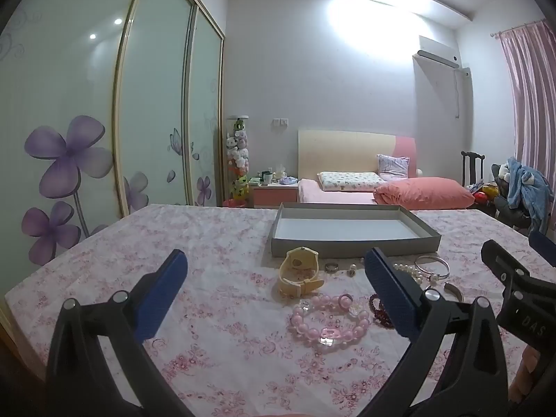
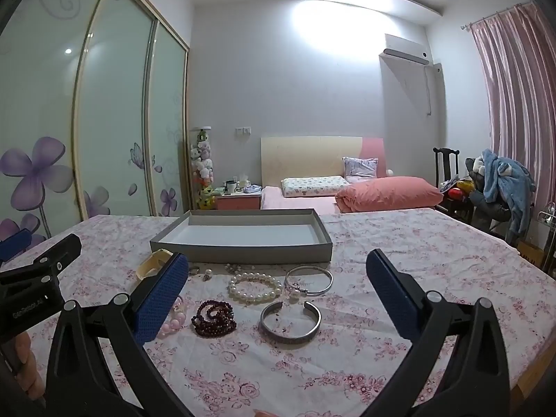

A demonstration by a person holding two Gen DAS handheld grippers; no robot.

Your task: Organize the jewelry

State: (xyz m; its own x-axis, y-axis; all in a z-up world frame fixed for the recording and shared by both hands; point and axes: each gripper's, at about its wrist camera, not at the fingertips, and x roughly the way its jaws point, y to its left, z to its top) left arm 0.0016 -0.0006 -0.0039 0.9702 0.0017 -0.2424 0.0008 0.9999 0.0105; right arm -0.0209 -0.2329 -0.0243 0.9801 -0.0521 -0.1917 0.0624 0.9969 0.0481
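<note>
Both grippers are hovering over the near edge of the surface (image 2: 399, 243), jaws spread fully wide, nothing between them. Left gripper (image 1: 274, 292) is facing the pink bead bracelet (image 1: 328, 323) and the cream watch (image 1: 300, 272); right gripper (image 2: 278, 292) is facing the cuff bangle (image 2: 290, 323), the dark red bead strand (image 2: 213, 318) and the pearl bracelet (image 2: 255, 286).

All jewelry is lying loose on the floral cloth between the near edge and the grey tray (image 2: 239, 252), which is sitting empty toward the far edge. A thin silver bangle (image 2: 309, 279) is lying touching the pearls; small rings (image 1: 332, 267) are sitting just beside the tray's front wall.

Risks, as judged:
- Pieces are crowding each other; closing on the pearls is likely dragging the thin bangle along.
- Cloth is wrinkling; low jaws may be pinching fabric and shifting everything.
- Beaded strands are slack, may be sagging and slipping out of a grip.
- Rings are tiny, hard to pinch cleanly.
- The grippers are working close together; collision possible in the middle.
</note>
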